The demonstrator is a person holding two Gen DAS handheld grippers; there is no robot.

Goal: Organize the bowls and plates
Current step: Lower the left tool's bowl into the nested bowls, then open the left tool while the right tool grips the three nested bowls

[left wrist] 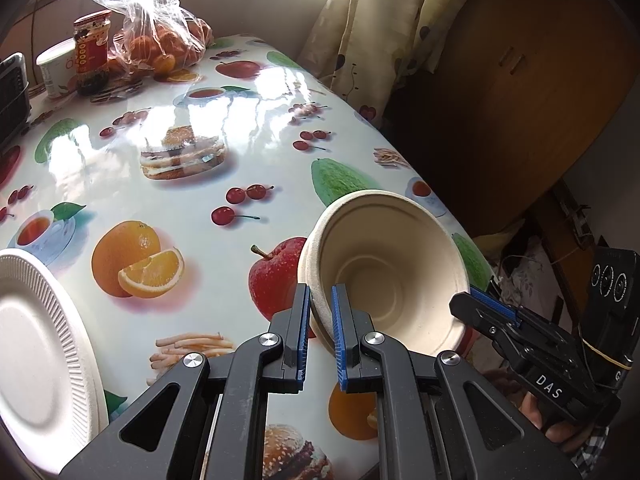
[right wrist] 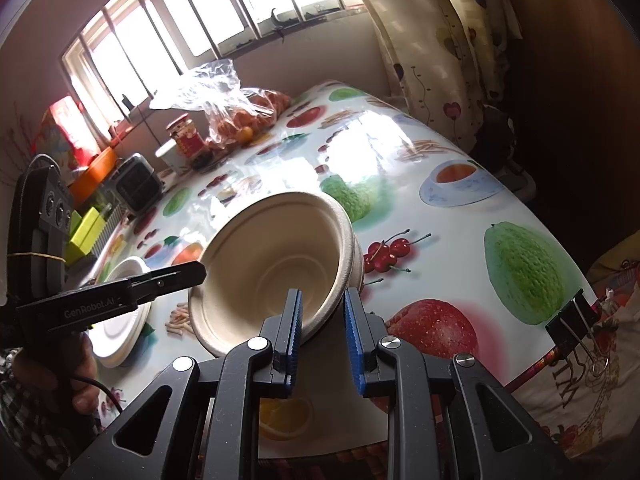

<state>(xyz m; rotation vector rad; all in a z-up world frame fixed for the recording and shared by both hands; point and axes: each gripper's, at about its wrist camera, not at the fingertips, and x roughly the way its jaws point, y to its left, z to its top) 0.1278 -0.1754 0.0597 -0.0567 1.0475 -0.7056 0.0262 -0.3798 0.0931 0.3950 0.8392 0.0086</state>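
Beige bowl [left wrist: 384, 268] tilted on its side above the table [left wrist: 224, 128], nothing in it. White plate [left wrist: 36, 352] at left, cut off by the frame. Clear bag [left wrist: 160, 36] holds oranges. Left tongs [left wrist: 321, 320] pinch the bowl's rim; right tongs [right wrist: 322, 322] nearly closed astride the opposite rim, contact unclear.
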